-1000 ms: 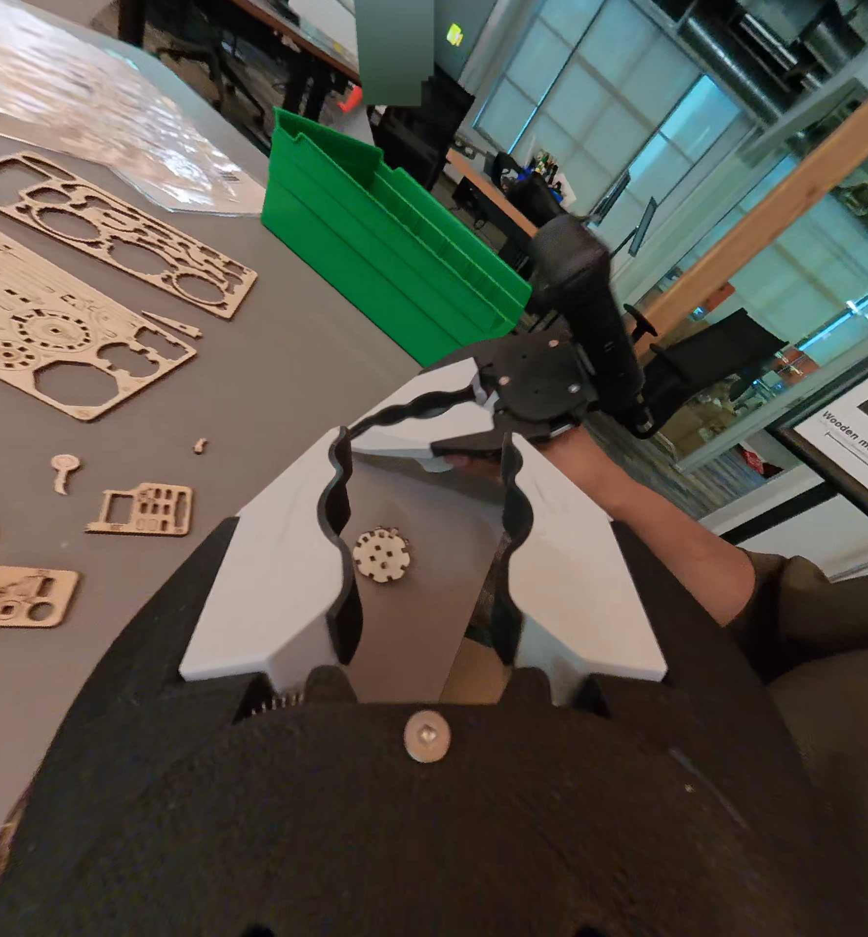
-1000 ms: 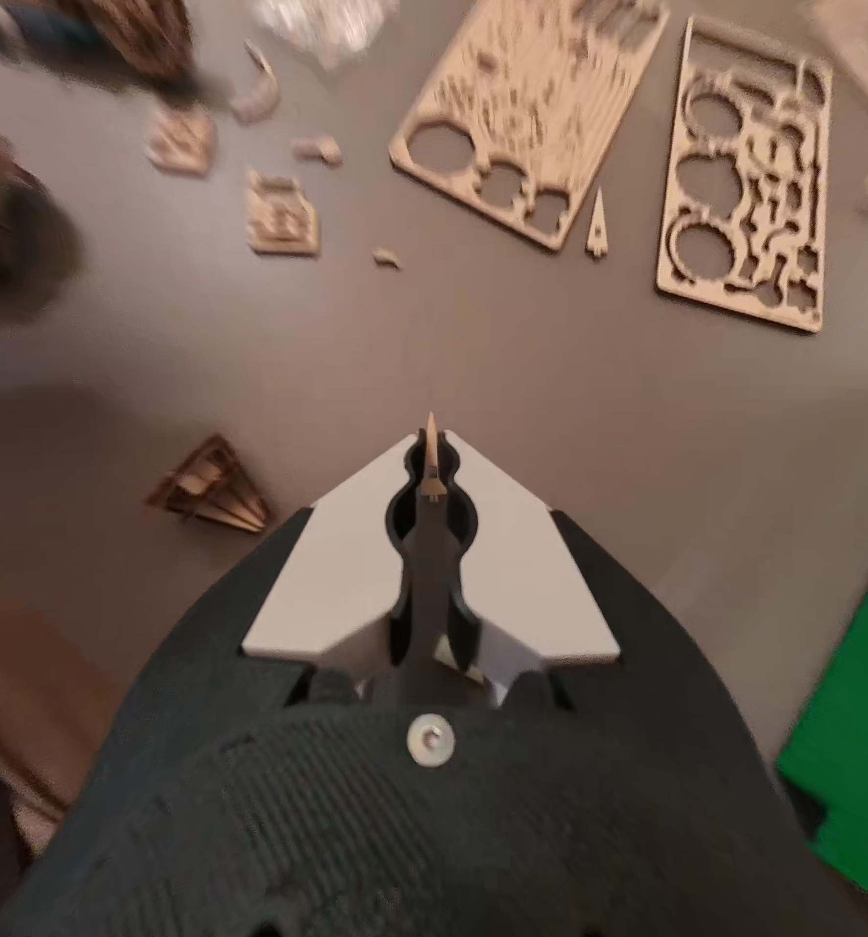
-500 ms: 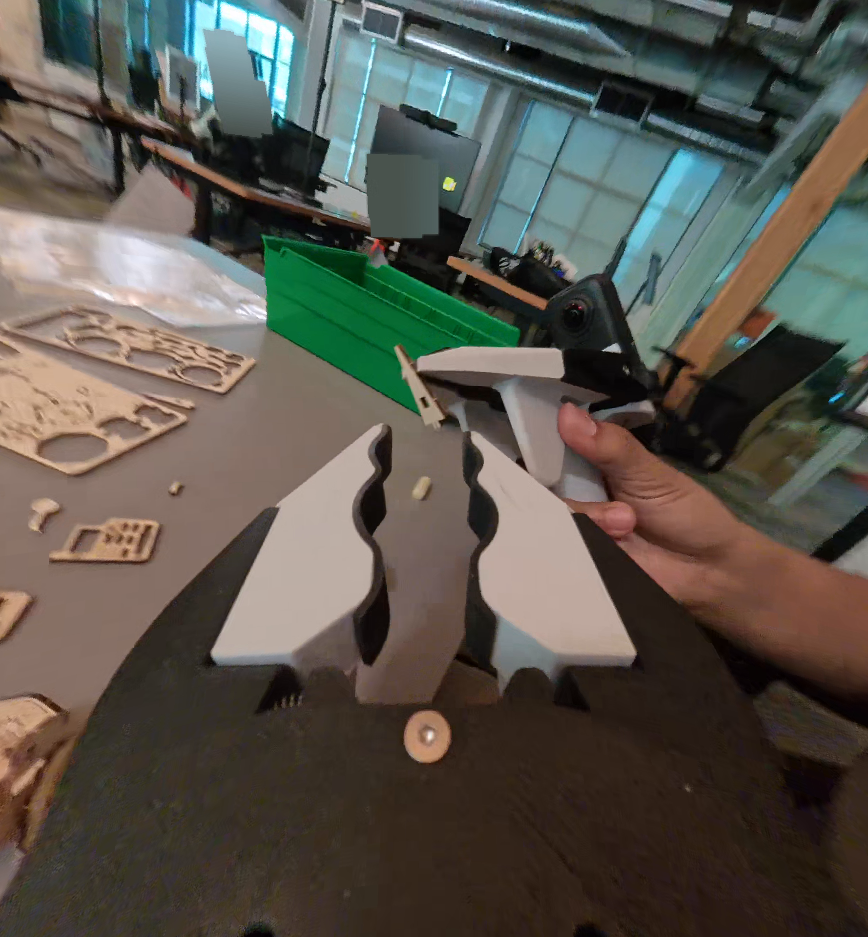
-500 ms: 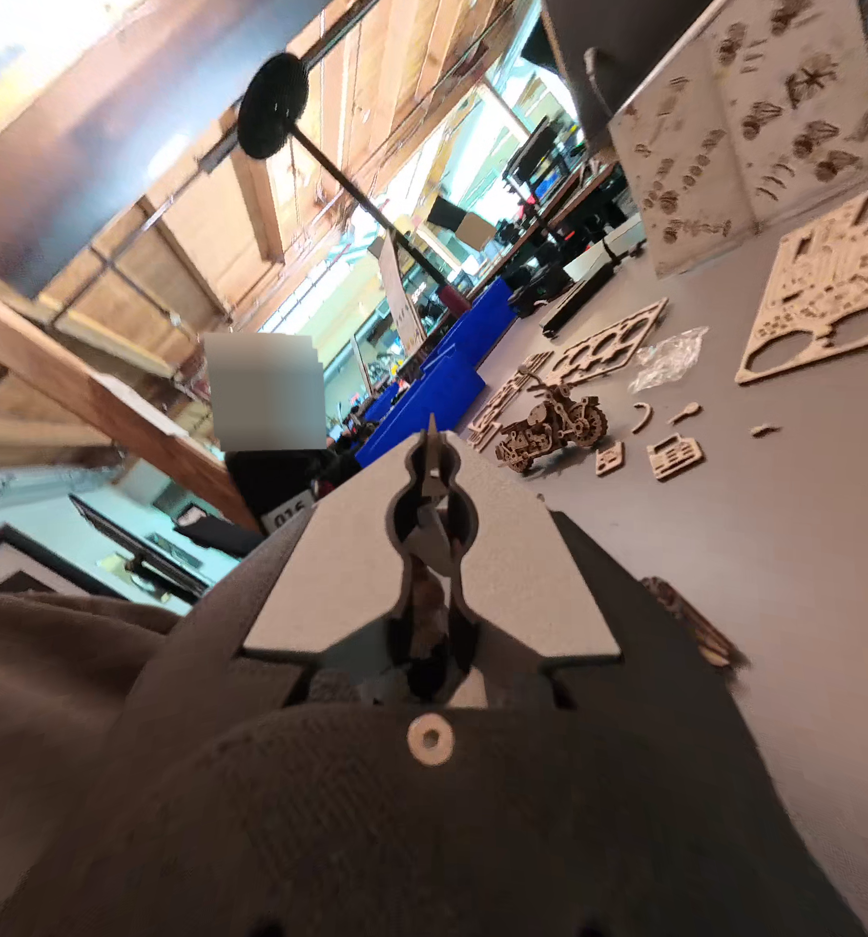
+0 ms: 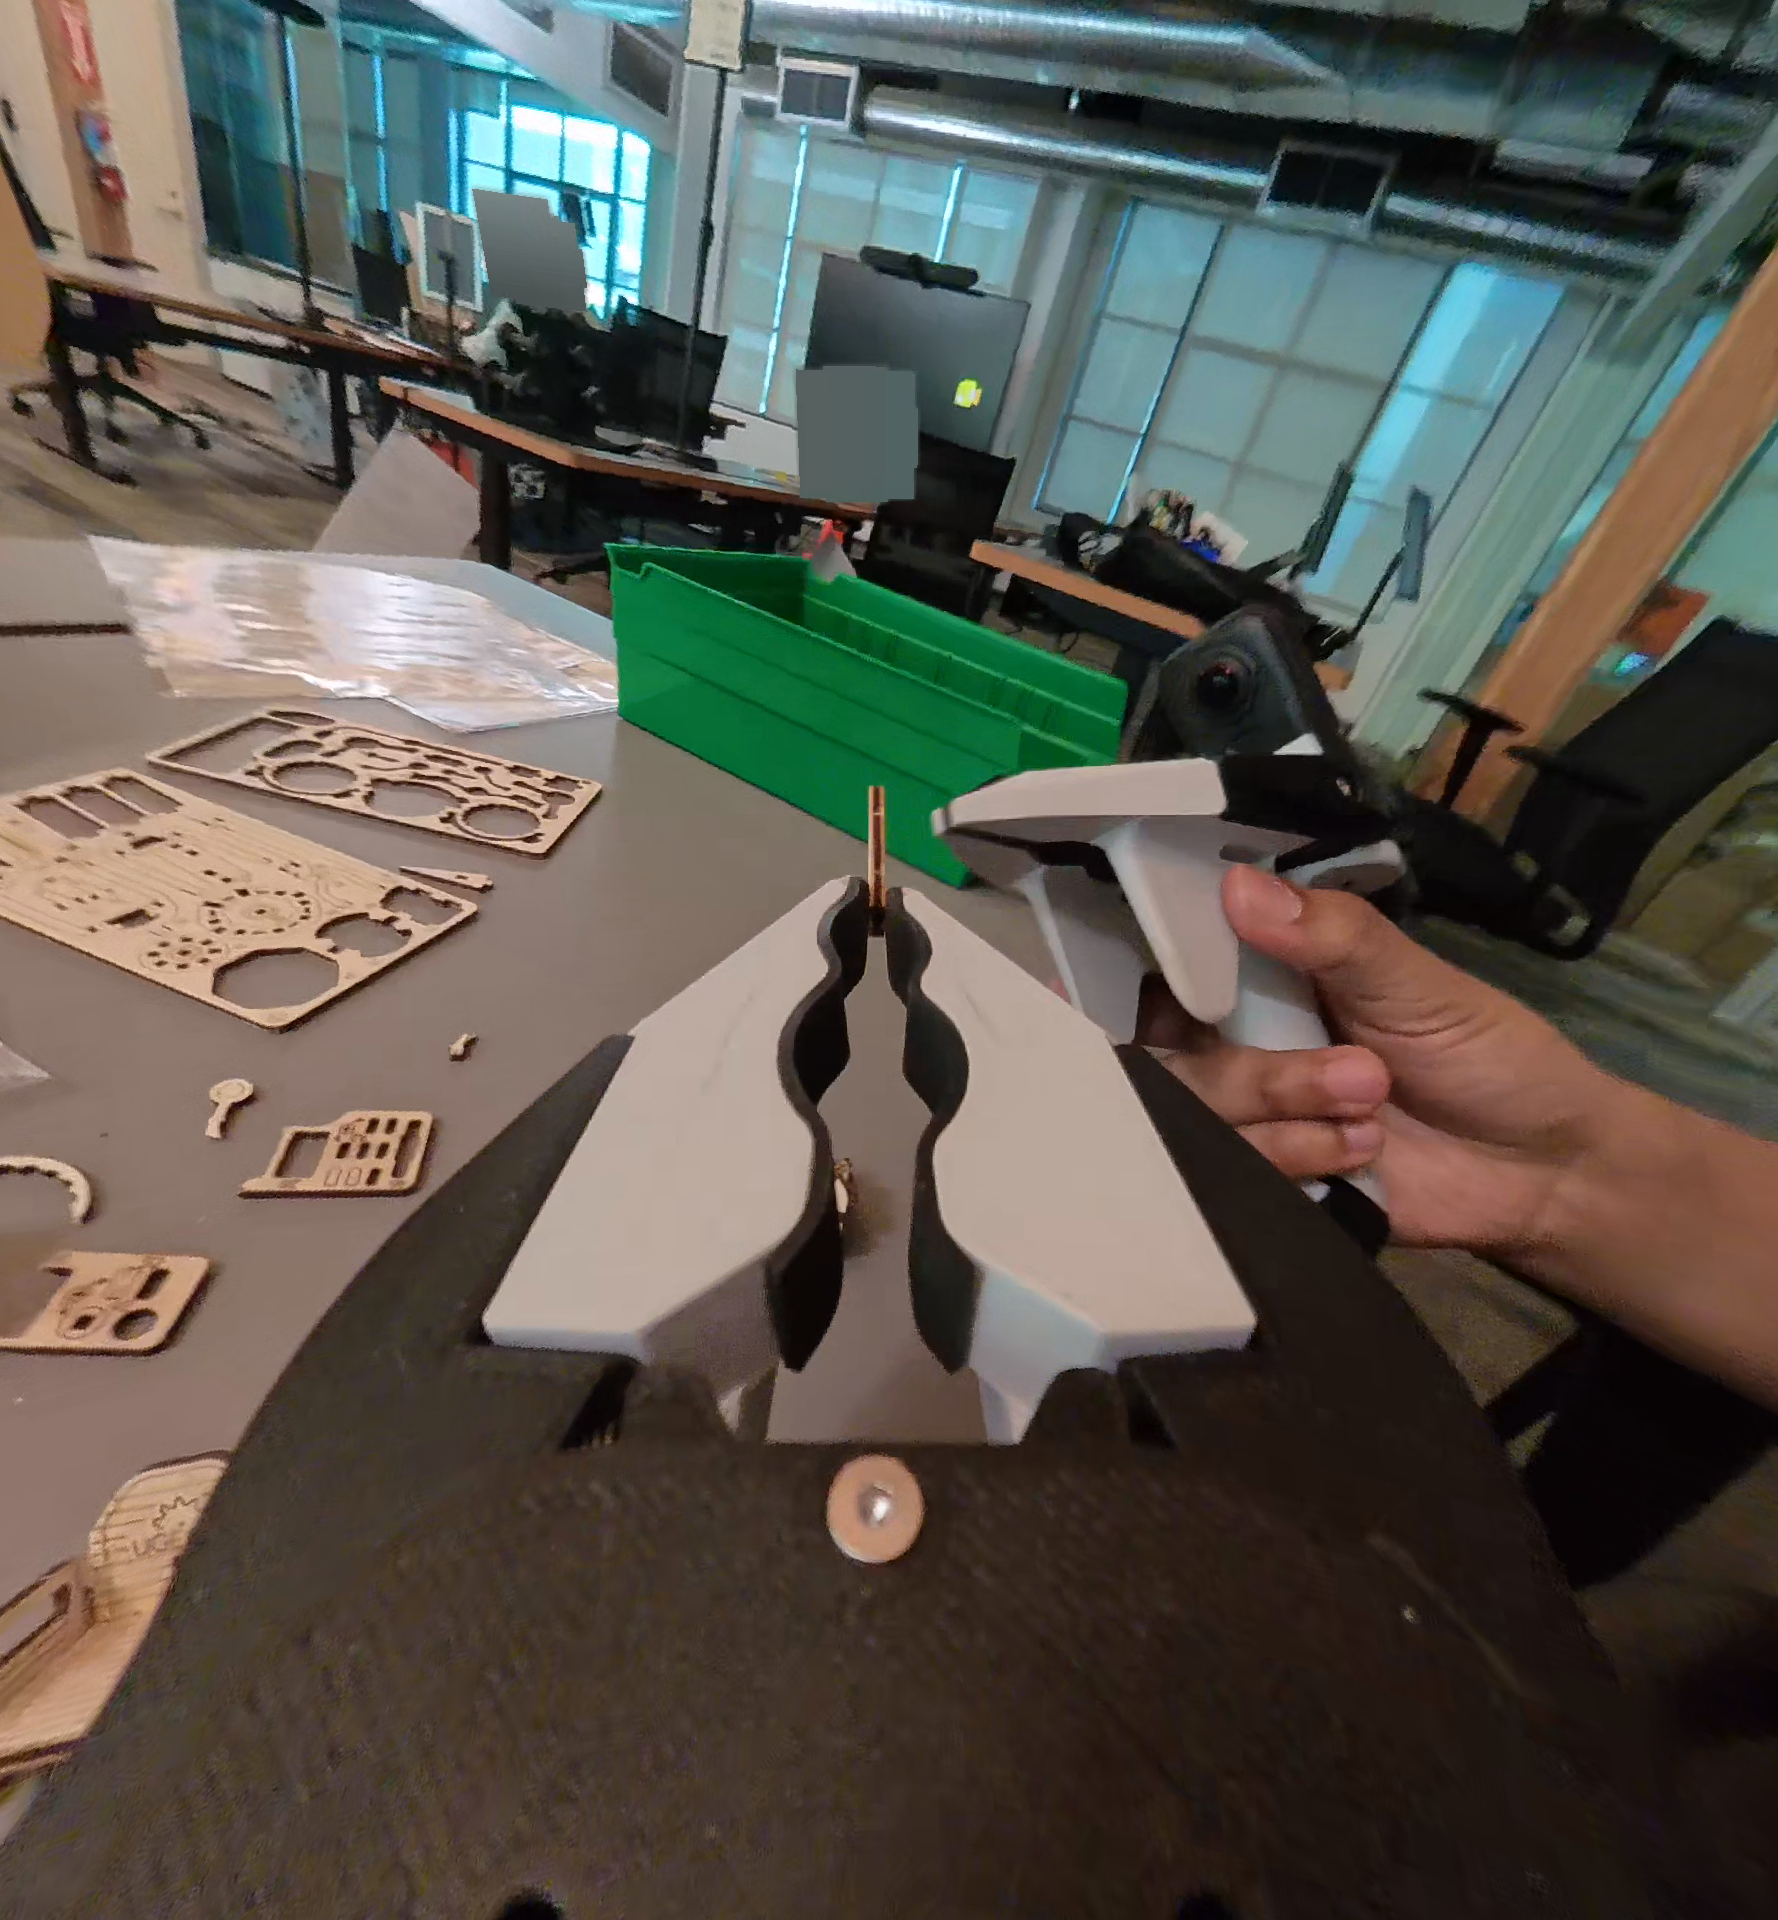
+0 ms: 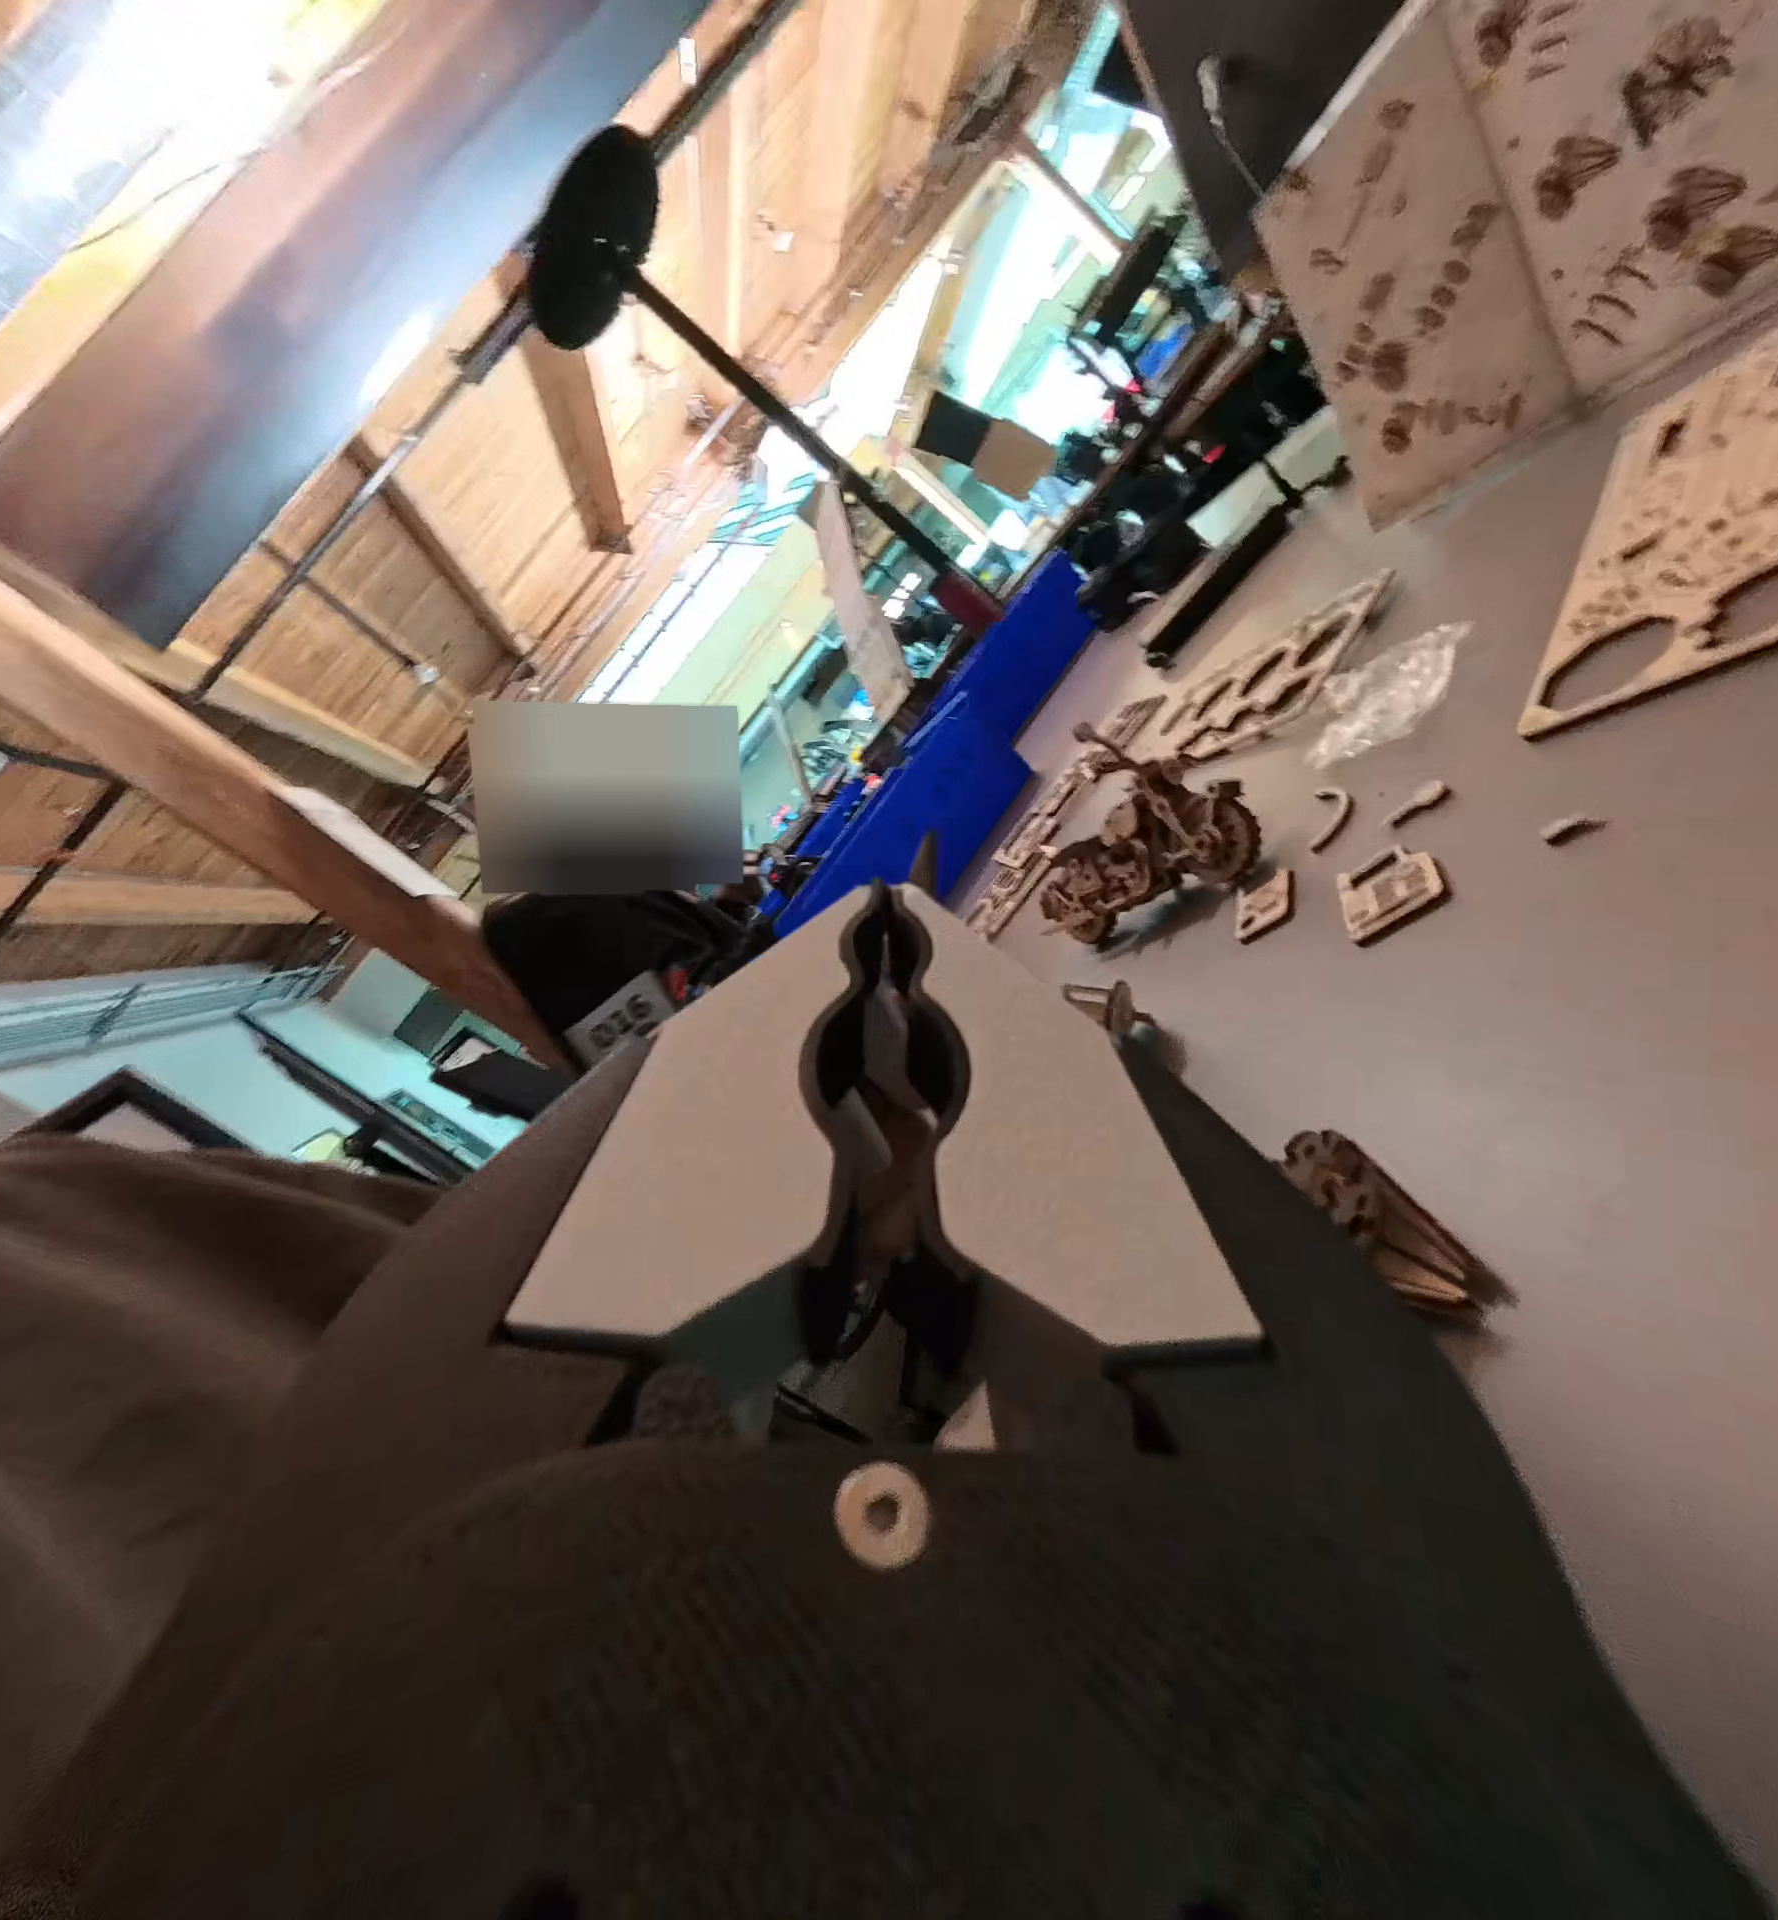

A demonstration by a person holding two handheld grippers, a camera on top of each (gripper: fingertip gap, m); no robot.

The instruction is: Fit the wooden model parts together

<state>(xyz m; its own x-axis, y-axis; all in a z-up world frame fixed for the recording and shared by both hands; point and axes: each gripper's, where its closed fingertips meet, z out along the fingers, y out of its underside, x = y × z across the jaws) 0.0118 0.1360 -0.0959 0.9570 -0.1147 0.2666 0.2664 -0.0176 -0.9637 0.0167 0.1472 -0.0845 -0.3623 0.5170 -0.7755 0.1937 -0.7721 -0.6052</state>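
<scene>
My left gripper (image 5: 874,914) is shut on a thin wooden sliver (image 5: 874,842) that stands upright out of its tips, above the grey table (image 5: 656,935). My right gripper (image 5: 952,826), held by a hand (image 5: 1384,1091), hovers just right of the sliver with a small gap between them. In the right wrist view my right gripper (image 6: 880,914) looks shut and empty, and the sliver's point (image 6: 924,860) shows just past its tips. A wooden motorcycle model (image 6: 1155,862) stands on the table farther off. A fan-shaped wooden assembly (image 6: 1384,1236) lies near the right gripper.
Two punched wooden sheets (image 5: 189,894) (image 5: 376,769) and several small loose parts (image 5: 345,1153) lie at the left. A green bin (image 5: 812,707) stands behind, with clear plastic wrap (image 5: 345,634) beside it. Blue bins (image 6: 968,727) and an upright printed board (image 6: 1591,208) stand at the far side. Only a small space, under 4 cm, lies between the two pairs of fingers.
The left gripper has closed on the sliver that the right gripper was holding. The right gripper now sits slightly apart from it. Both grippers lifted and tilted up from the table.
</scene>
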